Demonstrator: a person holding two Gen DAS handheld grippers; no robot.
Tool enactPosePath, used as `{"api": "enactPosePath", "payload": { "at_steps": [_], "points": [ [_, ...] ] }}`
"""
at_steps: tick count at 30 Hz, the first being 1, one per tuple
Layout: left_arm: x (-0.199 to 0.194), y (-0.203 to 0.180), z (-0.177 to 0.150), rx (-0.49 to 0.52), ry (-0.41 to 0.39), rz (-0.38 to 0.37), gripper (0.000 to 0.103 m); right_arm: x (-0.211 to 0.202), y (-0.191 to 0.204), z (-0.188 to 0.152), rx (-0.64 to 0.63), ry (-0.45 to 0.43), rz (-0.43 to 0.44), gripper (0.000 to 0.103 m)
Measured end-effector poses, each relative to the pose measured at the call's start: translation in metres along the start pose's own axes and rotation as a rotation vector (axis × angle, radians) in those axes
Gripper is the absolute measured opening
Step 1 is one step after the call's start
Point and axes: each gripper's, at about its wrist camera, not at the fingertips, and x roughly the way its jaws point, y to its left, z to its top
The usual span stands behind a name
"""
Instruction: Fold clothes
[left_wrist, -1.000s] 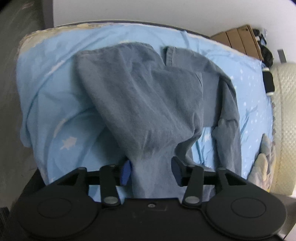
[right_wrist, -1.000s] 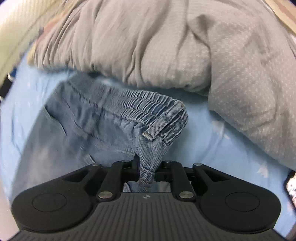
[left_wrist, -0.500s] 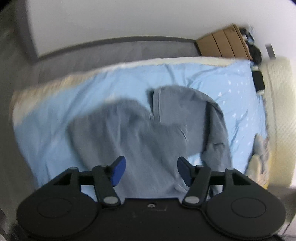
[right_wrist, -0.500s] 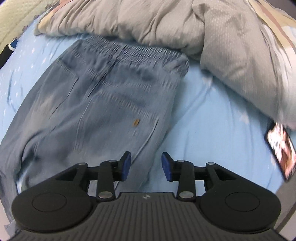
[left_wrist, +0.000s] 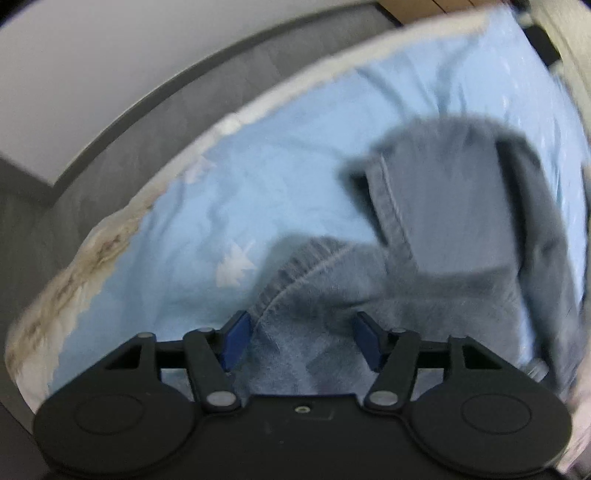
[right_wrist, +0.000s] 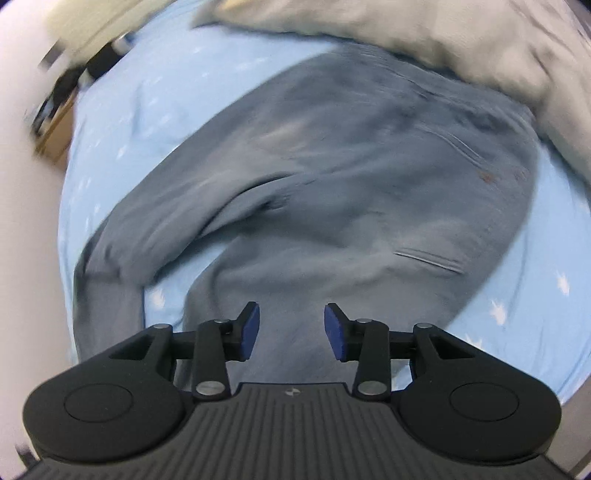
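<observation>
Fingers (left_wrist: 236, 341) of both grippers, clamped on the jeans (right_wrist: 332, 192) earlier, now gape released.

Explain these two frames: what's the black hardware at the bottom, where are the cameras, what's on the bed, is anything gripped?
No robot arm here: a person carries a two-finger gripper in each hand, and a fisheye camera on each one looks forward along its fingers. The black hardware at the bottom is the gripper's own body and linkage.

In the left wrist view, the left gripper has its blue-padded fingers spread on either side of a stitched hem of the jeans, not closed on it. In the right wrist view, the right gripper is also open, above the denim.

The jeans lie spread on a light blue bedsheet with small white prints. A grey duvet is bunched against the waistband end. Both frames are motion-blurred.
</observation>
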Motion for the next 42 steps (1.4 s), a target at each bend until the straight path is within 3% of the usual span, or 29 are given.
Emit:
{"api": "enactPosePath", "payload": {
  "at_steps": [1,2,5,10,13,15,19,21,23,29,35,40,42],
  "points": [
    [0.002,-0.001,-0.001,0.025,0.001,0.002,0.047,0.002,0.008,-0.002,-0.032,0.011,-0.012,0.042],
    [0.003,-0.003,-0.003,0.051,0.002,0.003,0.032,0.005,0.012,-0.004,-0.046,0.021,-0.021,0.042],
    [-0.001,-0.006,-0.009,0.114,-0.009,-0.01,0.008,0.01,0.019,-0.009,-0.056,0.049,-0.032,0.042],
    [-0.035,0.009,-0.008,0.072,-0.093,-0.047,0.005,0.024,0.035,-0.013,-0.078,0.085,-0.032,0.042],
    [-0.053,0.027,-0.004,0.02,-0.148,0.004,0.005,0.03,0.049,-0.011,-0.105,0.093,-0.019,0.042],
    [-0.052,0.038,0.0,-0.013,-0.143,0.025,0.005,0.036,0.057,-0.01,-0.12,0.097,-0.007,0.042],
    [-0.053,0.053,0.007,-0.132,-0.082,-0.044,0.011,0.044,0.07,-0.008,-0.156,0.114,0.003,0.042],
    [-0.062,0.052,0.012,-0.139,-0.081,-0.02,0.024,0.045,0.075,-0.007,-0.176,0.113,0.008,0.042],
    [-0.069,0.049,0.018,-0.158,-0.09,-0.014,0.059,0.046,0.074,-0.006,-0.179,0.114,0.004,0.042],
    [-0.077,0.023,0.037,-0.132,-0.136,-0.078,0.061,0.05,0.061,-0.006,-0.124,0.12,-0.018,0.042],
    [-0.036,-0.019,0.063,-0.06,-0.116,-0.123,0.06,0.051,0.049,-0.007,-0.075,0.126,-0.036,0.042],
    [0.025,-0.034,0.086,-0.108,0.02,-0.139,0.052,0.051,0.042,-0.008,-0.041,0.13,-0.048,0.044],
    [0.035,-0.043,0.088,-0.102,0.021,-0.102,0.051,0.051,0.039,-0.009,-0.028,0.132,-0.052,0.044]
  ]
}}
